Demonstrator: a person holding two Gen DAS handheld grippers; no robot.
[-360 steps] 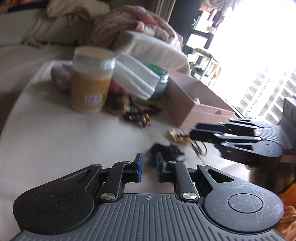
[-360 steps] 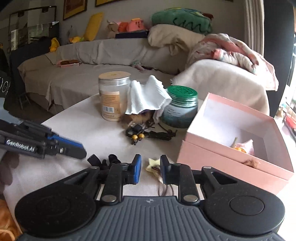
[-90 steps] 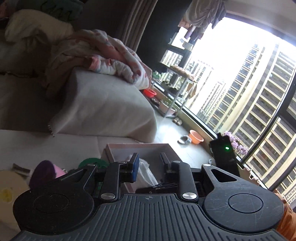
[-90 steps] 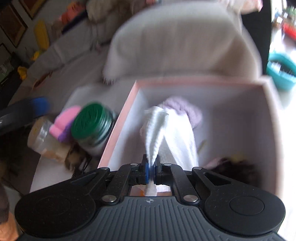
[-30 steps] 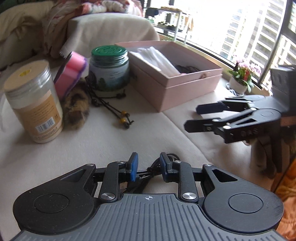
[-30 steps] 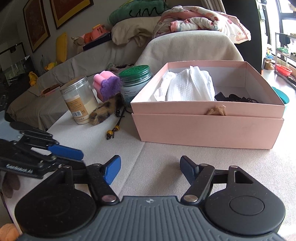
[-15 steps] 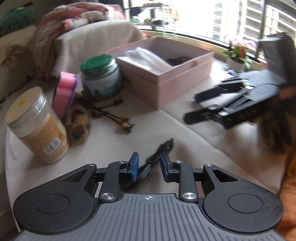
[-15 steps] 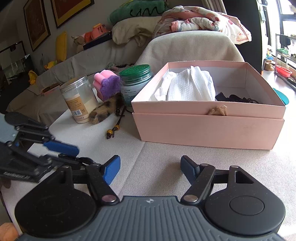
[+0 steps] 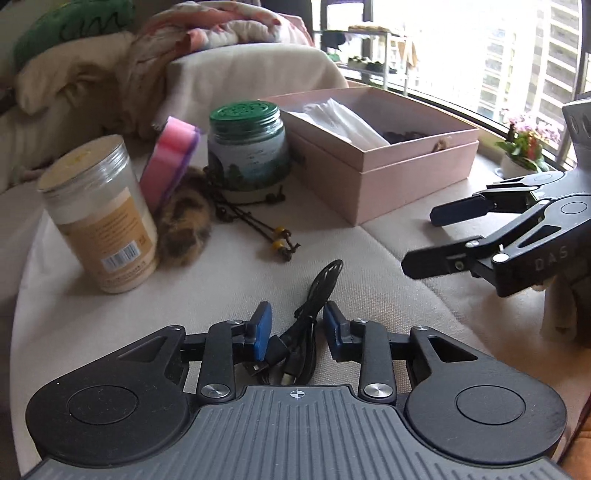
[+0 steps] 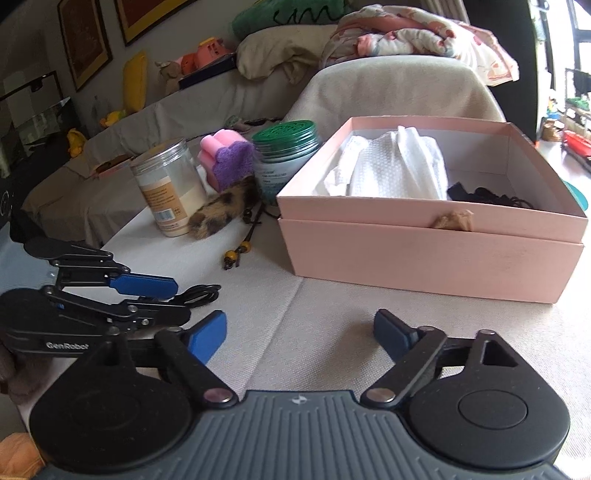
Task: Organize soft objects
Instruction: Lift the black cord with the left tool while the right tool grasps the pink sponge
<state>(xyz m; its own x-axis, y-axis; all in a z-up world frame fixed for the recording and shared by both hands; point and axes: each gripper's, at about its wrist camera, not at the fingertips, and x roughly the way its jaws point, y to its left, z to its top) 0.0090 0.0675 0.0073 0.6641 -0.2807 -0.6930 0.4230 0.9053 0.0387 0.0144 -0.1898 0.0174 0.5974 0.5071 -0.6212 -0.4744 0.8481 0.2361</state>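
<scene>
— What stands at the left of the table (image 9: 229, 280)?
— A clear jar (image 9: 101, 218) of pale powder, and a green-lidded jar (image 9: 247, 147) further back.
— And behind?
— A covered sofa (image 10: 207, 99) piled with bedding (image 10: 413, 31), and framed pictures (image 10: 147, 14) at upper left.

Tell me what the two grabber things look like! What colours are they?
Both are mostly black plastic. Each has a ribbed grey base with two round black discs, and silver screws on the jointed arms. The left gripper and right gripper have blue pads on their fingertips. White letters on the left one's side read "GenRobot"; the right one shows "DAS". No cables or sleeves show.
</scene>
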